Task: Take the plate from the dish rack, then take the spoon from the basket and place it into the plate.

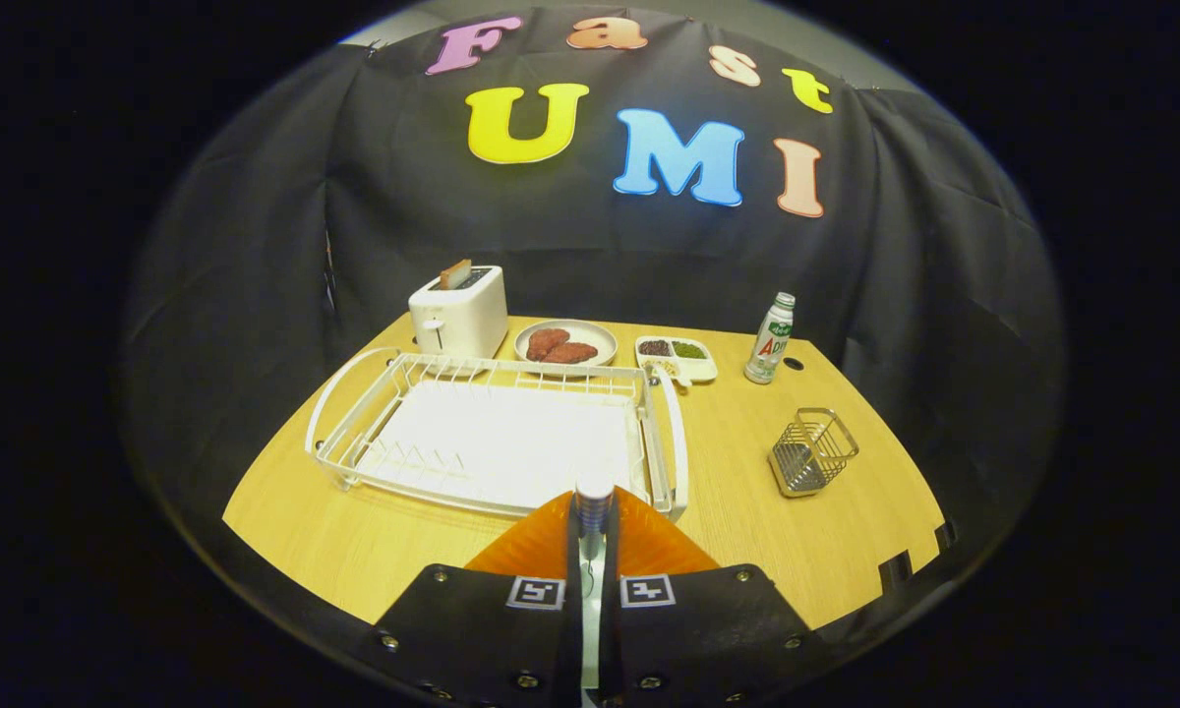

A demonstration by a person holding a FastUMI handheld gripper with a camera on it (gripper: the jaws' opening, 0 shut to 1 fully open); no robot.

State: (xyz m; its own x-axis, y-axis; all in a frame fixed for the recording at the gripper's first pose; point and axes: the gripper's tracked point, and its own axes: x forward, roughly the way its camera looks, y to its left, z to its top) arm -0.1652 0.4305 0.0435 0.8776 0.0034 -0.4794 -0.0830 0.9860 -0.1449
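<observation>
My gripper [593,551] is shut on a silver spoon [595,500], whose ribbed handle end sticks out just past the fingertips. Right under and around the fingers lies an orange plate [536,546], resting on the wooden table between me and the white dish rack [354,433]. The rack holds no dishes. A small wire basket [812,452] stands to the right of the rack, beyond the fingers, with nothing visible in it. The plate's near part is hidden behind the gripper body.
At the back of the table [747,531] stand a white toaster [459,313] with a slice of bread in it, a grey plate of meat [565,343], a small divided dish [676,356] and a bottle [770,338]. The table's front edge runs just under the gripper.
</observation>
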